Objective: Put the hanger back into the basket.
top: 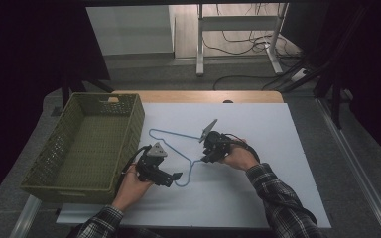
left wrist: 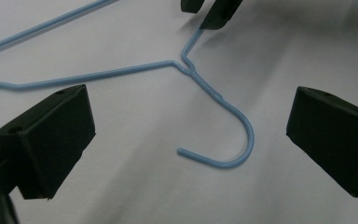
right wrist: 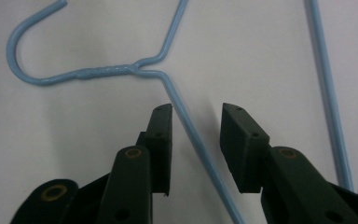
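Your left hand [top: 131, 186] sits nearest you, just beside the near right corner of the green basket [top: 87, 144], and it carries the left gripper [top: 171, 177], which points right toward the hook of the blue wire hanger [top: 178, 144]. In the left gripper view that gripper stands wide apart, one black jaw at each side of the picture, and the hook [left wrist: 233, 140] lies flat on the white sheet [left wrist: 121, 154] between them, touched by neither.

A little farther out, your right hand [top: 238, 157] holds the right gripper [top: 207, 151] at the hanger's neck. In the right gripper view its jaws are partly closed, a narrow gap between them, and one shoulder wire of the hanger [right wrist: 193, 135] runs through that gap; the wire looks apart from both pads, though only just on the left side. The twisted neck [right wrist: 107, 71] lies just beyond the tips.

The hanger's triangle spreads away from you and to the left, toward the basket's right wall, lying flat on the white sheet that covers the table [top: 198, 96]. Beyond the table's far wooden edge, cables [top: 248, 44] trail across the floor around a white frame leg [top: 200, 39].
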A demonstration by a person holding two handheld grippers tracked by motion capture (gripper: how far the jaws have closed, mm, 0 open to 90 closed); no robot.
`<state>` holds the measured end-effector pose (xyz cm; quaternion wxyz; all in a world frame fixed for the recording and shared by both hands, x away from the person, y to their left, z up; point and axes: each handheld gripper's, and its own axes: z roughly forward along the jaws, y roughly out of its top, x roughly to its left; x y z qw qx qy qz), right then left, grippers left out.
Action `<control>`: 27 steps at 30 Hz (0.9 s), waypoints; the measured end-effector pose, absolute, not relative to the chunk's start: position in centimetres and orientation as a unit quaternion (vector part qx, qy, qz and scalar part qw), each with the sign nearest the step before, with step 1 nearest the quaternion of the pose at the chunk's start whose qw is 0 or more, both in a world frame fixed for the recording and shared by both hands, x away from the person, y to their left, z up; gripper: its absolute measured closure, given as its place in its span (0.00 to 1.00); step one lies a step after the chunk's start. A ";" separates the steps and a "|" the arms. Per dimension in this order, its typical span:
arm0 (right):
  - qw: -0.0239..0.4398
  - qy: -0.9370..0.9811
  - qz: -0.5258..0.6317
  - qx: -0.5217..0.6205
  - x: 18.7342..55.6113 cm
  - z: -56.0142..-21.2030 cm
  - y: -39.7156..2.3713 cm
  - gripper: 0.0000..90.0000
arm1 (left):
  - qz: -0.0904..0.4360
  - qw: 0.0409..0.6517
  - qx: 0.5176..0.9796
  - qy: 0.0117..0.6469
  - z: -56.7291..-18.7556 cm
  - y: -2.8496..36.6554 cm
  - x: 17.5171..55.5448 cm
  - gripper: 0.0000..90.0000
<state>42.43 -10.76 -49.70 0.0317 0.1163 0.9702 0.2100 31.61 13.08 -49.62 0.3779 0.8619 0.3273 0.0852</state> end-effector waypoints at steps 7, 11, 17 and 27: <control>0.028 0.977 0.196 0.072 42.9 -50.1 -10.1 0.83 | 0.084 0.370 0.867 0.324 -49.8 13.1 31.6 0.01; 0.013 0.980 0.191 0.050 43.3 -50.3 -9.8 0.87 | 0.083 0.371 0.866 0.325 -49.7 13.1 31.6 0.01; -0.002 0.981 0.194 0.016 43.6 -50.4 -9.9 0.93 | 0.082 0.371 0.865 0.327 -49.8 13.0 31.5 0.01; 0.006 0.977 0.212 -0.008 43.4 -49.5 -10.6 0.96 | 0.087 0.362 0.866 0.335 -49.4 13.2 31.1 0.01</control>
